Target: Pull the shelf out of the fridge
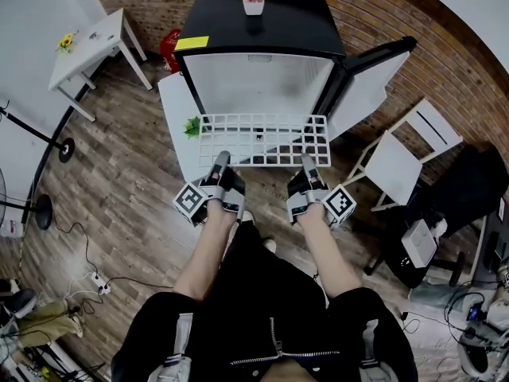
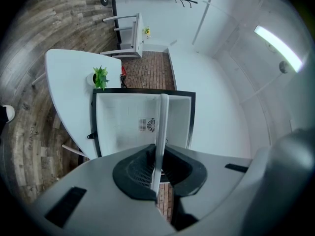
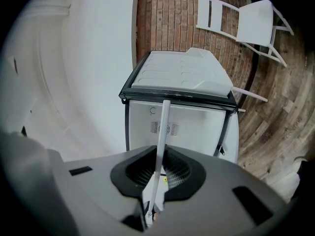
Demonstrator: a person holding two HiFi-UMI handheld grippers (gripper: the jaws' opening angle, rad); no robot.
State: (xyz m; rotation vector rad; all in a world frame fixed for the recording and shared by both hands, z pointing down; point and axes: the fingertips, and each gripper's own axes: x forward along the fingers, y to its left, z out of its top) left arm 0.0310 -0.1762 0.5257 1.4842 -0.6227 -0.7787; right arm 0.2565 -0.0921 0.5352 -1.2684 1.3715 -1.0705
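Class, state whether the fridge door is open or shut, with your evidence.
Open: the door is swung aside, showing the fridge's white interior.

Shelf (image 1: pixel 262 140) before the open fridge (image 1: pixel 262 22), door (image 1: pixel 370 82) swung to its right, 1 potted plant (image 1: pixel 254 1) on top, table (image 1: pixel 169 95) at its left, chair (image 1: pixel 402 159) further right
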